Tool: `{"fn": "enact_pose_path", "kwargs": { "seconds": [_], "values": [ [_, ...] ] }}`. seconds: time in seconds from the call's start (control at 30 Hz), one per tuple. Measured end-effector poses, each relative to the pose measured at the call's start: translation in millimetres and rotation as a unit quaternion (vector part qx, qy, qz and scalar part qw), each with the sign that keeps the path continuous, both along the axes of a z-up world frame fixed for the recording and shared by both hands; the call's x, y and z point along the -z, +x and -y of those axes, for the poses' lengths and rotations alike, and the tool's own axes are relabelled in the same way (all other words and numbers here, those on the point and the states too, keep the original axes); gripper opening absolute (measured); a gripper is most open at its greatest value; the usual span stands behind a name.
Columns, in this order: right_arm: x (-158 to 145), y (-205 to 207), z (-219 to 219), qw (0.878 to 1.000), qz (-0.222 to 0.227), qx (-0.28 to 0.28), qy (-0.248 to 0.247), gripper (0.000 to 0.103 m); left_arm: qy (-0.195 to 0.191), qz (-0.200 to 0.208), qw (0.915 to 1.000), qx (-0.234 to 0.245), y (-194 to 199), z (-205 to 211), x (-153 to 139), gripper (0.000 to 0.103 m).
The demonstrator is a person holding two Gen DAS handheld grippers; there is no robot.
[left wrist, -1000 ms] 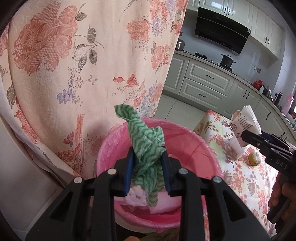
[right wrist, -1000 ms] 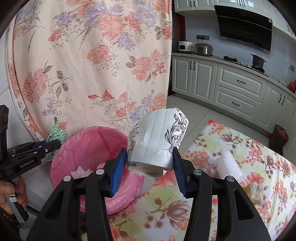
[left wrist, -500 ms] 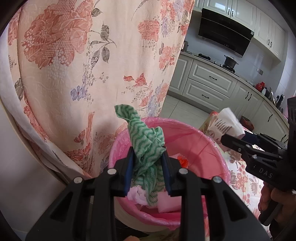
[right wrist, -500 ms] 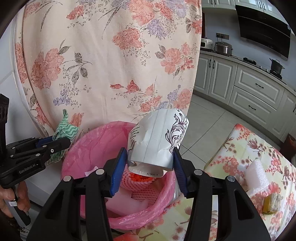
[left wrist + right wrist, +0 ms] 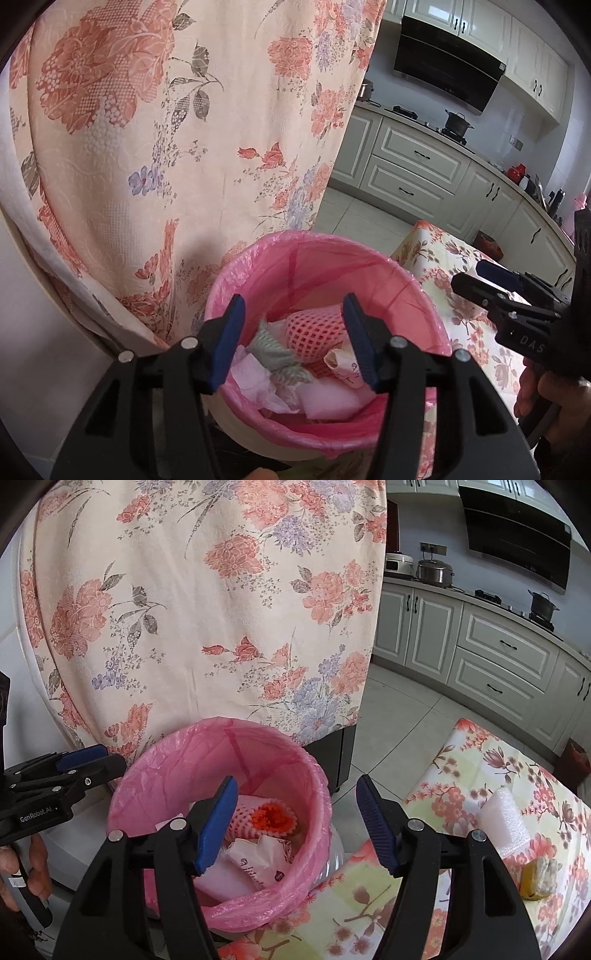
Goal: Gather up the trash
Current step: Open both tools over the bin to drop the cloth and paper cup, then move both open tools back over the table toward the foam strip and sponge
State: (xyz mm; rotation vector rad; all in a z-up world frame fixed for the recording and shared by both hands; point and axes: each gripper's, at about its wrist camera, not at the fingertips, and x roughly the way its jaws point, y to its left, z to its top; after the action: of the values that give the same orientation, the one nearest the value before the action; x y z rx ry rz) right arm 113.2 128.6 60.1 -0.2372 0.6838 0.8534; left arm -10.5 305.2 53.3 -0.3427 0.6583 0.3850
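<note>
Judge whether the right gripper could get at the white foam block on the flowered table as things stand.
Probably yes. The right gripper is opening with nothing between its pads, and the white foam block lies uncovered on the table beside it, nothing standing between.

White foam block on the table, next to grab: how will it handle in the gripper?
The white foam block looks light for its size, so it may skid if nudged. Its foamy surface suggests it would dent under a firm squeeze. It lies flat on the floral tablecloth, so rolling seems unlikely.
</note>
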Motion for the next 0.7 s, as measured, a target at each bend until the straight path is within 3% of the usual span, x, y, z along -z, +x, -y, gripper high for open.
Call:
{"fn": "enact_pose_path", "kwargs": {
  "seconds": [0.3, 0.7],
  "values": [
    [3, 10, 45, 0.999, -0.002, 0.036, 0.006, 0.064, 0.005, 0.0, 0.9997, 0.022, 13, 27, -3, 0.053],
    [9, 34, 141, 0.993, -0.004, 0.116, 0.01, 0.068, 0.014, -0.001, 0.9982, 0.058, 39, 73, -10, 0.053]
  ]
}}
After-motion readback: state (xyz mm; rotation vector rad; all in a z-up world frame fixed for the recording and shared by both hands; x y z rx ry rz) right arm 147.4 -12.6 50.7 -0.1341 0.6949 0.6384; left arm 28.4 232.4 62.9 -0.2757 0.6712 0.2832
